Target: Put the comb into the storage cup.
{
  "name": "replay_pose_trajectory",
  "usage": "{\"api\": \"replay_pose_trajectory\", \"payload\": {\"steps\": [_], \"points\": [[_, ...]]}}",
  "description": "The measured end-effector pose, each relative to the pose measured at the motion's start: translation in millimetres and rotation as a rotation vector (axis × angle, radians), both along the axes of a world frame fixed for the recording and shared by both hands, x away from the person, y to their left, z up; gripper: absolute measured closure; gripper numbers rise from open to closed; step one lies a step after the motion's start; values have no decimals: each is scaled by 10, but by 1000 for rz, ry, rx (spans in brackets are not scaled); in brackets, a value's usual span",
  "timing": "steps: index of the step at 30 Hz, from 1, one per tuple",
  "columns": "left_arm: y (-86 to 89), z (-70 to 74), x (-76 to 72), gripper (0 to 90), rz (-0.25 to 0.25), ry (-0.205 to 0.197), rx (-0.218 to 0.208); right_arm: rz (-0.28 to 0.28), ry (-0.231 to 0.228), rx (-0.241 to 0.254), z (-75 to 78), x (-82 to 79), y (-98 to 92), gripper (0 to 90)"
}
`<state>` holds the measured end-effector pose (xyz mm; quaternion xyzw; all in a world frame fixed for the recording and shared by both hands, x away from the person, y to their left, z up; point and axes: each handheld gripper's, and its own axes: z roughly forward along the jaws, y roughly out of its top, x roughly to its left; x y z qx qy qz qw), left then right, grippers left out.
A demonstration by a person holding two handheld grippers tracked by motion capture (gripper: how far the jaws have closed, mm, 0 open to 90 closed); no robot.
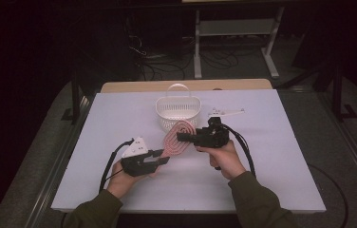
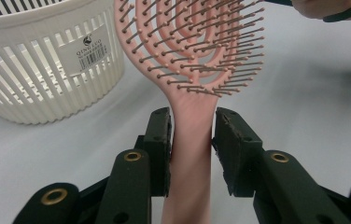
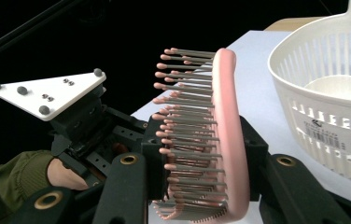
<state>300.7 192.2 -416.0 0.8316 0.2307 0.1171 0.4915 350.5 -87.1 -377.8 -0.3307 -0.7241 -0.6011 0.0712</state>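
A pink vented hairbrush (image 1: pixel 179 137) hangs above the white table, between both grippers. My left gripper (image 1: pixel 164 159) is shut on its handle; in the left gripper view the handle (image 2: pixel 190 154) runs up between the two pads, with the bristled head (image 2: pixel 197 46) beyond. My right gripper (image 1: pixel 182 137) is shut on the head: in the right gripper view one pad meets the bristle tips and the other the brush's back (image 3: pixel 229 116). A white slotted basket (image 1: pixel 178 110) with a handle stands just behind the brush.
The basket (image 3: pixel 323 93) stands close beside the brush head. The left gripper's three-cornered plate (image 3: pixel 52 93) faces the right gripper. The white table (image 1: pixel 271 161) has bare room on both sides. A wooden edge (image 1: pixel 186 85) lies at its far side, with a metal frame and cables beyond.
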Motion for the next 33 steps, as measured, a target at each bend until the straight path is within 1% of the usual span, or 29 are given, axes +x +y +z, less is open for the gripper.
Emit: {"api": "replay_pose_trajectory", "payload": {"steps": [5,13,19,25,30,33], "points": [[19,12,4,618,1,12,-14,-11,-6,5,13,4,-31,631],[70,20,8,542,-12,36,-34,-30,-16,10,34,7,-88,632],[121,-2,27,469,-36,79,-23,-44,-22,13,50,11,-133,632],[172,-12,38,413,-42,91,-12,-57,-28,17,67,11,-174,632],[240,-15,25,371,-37,101,-14,-70,-32,25,85,15,-221,632],[292,-24,11,335,-29,108,-3,-81,-36,32,101,18,-256,633]]}}
